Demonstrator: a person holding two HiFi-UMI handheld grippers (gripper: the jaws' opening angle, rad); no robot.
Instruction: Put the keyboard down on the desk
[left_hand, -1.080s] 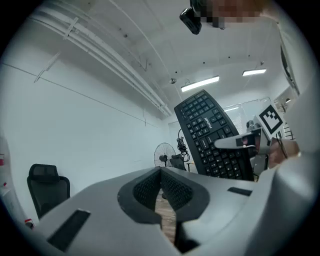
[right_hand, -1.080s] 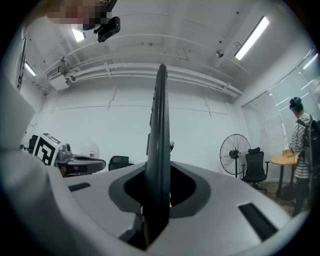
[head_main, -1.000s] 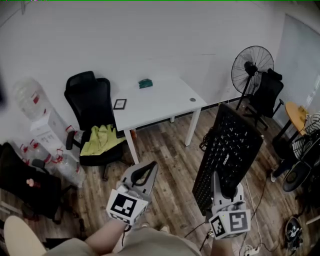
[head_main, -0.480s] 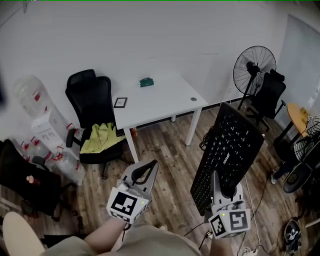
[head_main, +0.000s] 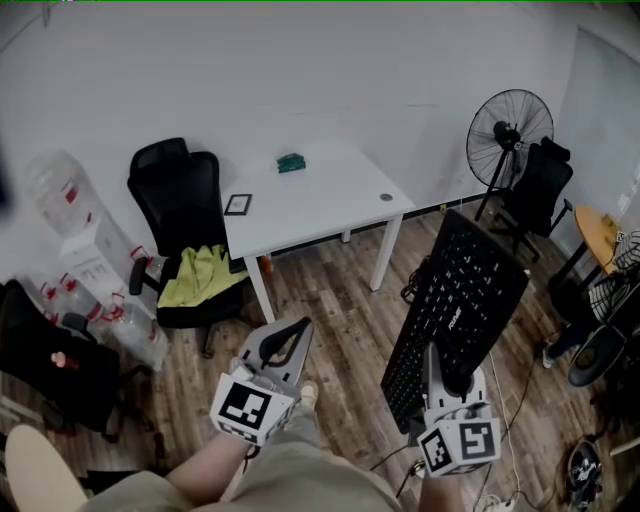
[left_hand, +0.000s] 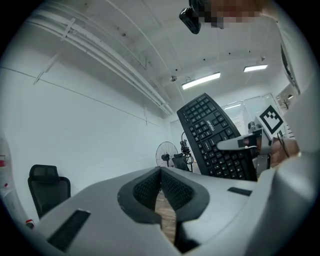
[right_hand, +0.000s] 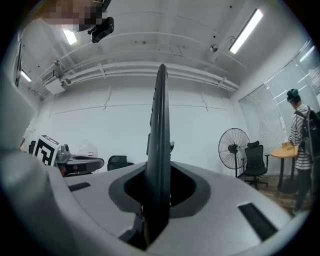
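1. The keyboard (head_main: 455, 310) hangs in the air over the wood floor, off the desk. Its near end is clamped in the right gripper (head_main: 445, 378), and it slants up and away from the jaws.
2. In the right gripper view the keyboard (right_hand: 159, 150) stands edge-on between the jaws of the right gripper (right_hand: 159, 197), which press on both of its faces.
3. The left gripper (head_main: 285, 345) is level with the right gripper, to the left of it and apart from the keyboard. In the left gripper view its jaws (left_hand: 161, 192) meet tip to tip with nothing held, and the keyboard's keys (left_hand: 212, 137) face it from the right.
4. The desk (head_main: 330, 215) lies ahead of both pairs of jaws, well apart from the keyboard's far end.
5. On the desk are a small green thing (head_main: 291, 164), a dark frame (head_main: 238, 205) and a small round thing (head_main: 385, 198).
6. Left of the desk is a black chair (head_main: 180, 195) with a yellow cloth (head_main: 200, 275) on its seat.
7. A fan (head_main: 510, 125) stands beyond the keyboard's far end, to the right.
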